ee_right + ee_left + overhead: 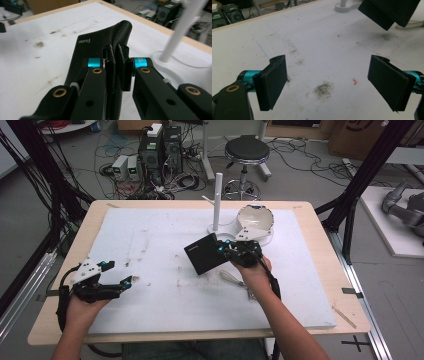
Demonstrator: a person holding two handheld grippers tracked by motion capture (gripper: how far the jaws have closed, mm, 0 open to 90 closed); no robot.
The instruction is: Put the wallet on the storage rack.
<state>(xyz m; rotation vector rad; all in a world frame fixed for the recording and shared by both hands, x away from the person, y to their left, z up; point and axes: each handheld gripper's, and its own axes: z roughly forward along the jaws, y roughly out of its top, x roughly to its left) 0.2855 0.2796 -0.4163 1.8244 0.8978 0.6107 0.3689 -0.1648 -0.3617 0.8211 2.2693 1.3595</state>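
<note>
A black leather wallet [203, 253] hangs above the middle of the white board, pinched at its right edge by my right gripper [223, 251]. In the right gripper view the wallet [100, 47] bends upward between the two jaws, which are shut on it; small white lettering shows on its face. My left gripper [119, 273] rests near the board's front left with its pads [272, 81] wide apart and nothing between them. From the left gripper view the wallet [390, 11] shows at the top right, well above the board.
A white stand with an upright post [217, 200] sits at the back centre, a white bowl-like object [256, 220] beside it. A small light utensil [231, 278] lies near the right hand. The board [165, 295] carries dirt smudges. A stool [246, 151] and computers stand beyond the table.
</note>
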